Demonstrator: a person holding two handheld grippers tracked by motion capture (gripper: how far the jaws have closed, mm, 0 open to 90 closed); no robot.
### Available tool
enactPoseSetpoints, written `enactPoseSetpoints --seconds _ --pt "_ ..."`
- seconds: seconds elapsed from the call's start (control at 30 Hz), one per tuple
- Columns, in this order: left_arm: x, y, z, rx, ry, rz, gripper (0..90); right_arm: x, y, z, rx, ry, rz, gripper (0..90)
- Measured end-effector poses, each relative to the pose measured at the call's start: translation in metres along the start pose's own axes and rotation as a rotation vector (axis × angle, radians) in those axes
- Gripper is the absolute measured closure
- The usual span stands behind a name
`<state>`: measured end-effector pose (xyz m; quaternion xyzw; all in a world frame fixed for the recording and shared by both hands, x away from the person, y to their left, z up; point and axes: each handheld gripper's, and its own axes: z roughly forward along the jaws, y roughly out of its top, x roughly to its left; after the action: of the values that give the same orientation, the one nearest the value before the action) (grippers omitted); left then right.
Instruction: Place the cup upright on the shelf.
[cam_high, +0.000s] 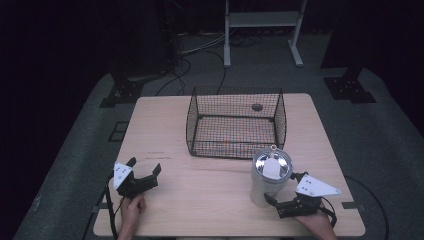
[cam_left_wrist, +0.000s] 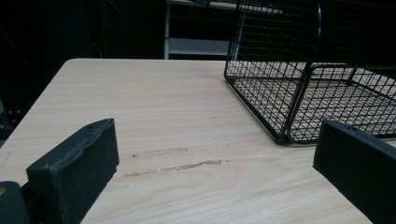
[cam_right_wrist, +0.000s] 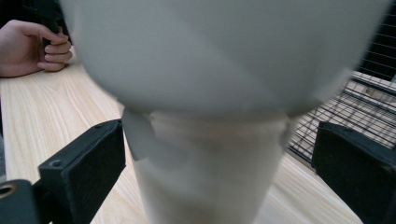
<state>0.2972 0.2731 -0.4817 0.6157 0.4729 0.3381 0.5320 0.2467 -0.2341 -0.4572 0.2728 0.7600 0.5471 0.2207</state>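
Observation:
A white tumbler (cam_high: 270, 176) with a shiny metal inside stands upright near the table's front right, just in front of the black wire basket (cam_high: 235, 122). My right gripper (cam_high: 285, 188) is open, one jaw on each side of the tumbler's lower body. In the right gripper view the tumbler (cam_right_wrist: 210, 177) stands close between the jaws, with a gap showing on the right side. My left gripper (cam_high: 144, 166) rests open at the front left, with only bare wood between its jaws (cam_left_wrist: 215, 158).
The wooden table (cam_high: 210, 200) has faint smudge marks ahead of the left gripper. The wire basket (cam_left_wrist: 299, 84) is to the left gripper's front right. A hand (cam_right_wrist: 28, 46) holds the left gripper. Cables and a metal stand lie on the floor beyond the table.

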Motion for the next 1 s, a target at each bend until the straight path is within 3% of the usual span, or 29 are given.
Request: enactPoseSetpoints --seconds 0.33,0.47,0.77,1.0 --pt "0.0 0.0 0.0 0.002 -0.003 0.005 0.0 0.002 0.005 0.018 -0.041 0.015 -0.006 5.6" --pt "-0.001 0.0 0.0 0.001 -0.006 0.009 0.0 0.003 0.006 0.018 -0.072 0.009 -0.011 7.9" --pt "-0.001 0.0 0.0 0.0 -0.008 0.011 0.0 0.005 0.01 0.018 -0.052 -0.002 0.009 8.7" --pt "-0.001 0.0 0.0 0.0 -0.008 0.011 0.0 0.0 0.019 0.017 -0.085 0.026 0.034 8.8"
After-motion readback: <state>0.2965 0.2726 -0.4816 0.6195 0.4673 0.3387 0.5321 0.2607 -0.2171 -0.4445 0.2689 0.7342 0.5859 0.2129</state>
